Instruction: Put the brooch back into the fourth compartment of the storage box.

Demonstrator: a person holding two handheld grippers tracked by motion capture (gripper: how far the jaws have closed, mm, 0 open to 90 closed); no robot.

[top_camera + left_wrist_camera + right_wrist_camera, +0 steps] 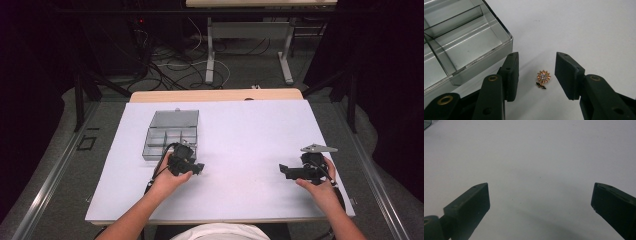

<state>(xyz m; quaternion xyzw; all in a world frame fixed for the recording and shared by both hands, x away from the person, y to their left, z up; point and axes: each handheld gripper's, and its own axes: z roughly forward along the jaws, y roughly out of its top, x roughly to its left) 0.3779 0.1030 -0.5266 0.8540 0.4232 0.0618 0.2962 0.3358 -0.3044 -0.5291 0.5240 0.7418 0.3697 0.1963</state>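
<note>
Now, left gripper (536, 75) jaws part-open, empty, brooch (543, 79) lying between them beside the box (474, 47): I judge closing slowly and centred best; right gripper (540, 202) wide open, empty.

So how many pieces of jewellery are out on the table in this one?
1: a small gold flower brooch lies on the white table, between the open jaws of the left gripper, beside the clear box. Others could be hidden.
</note>
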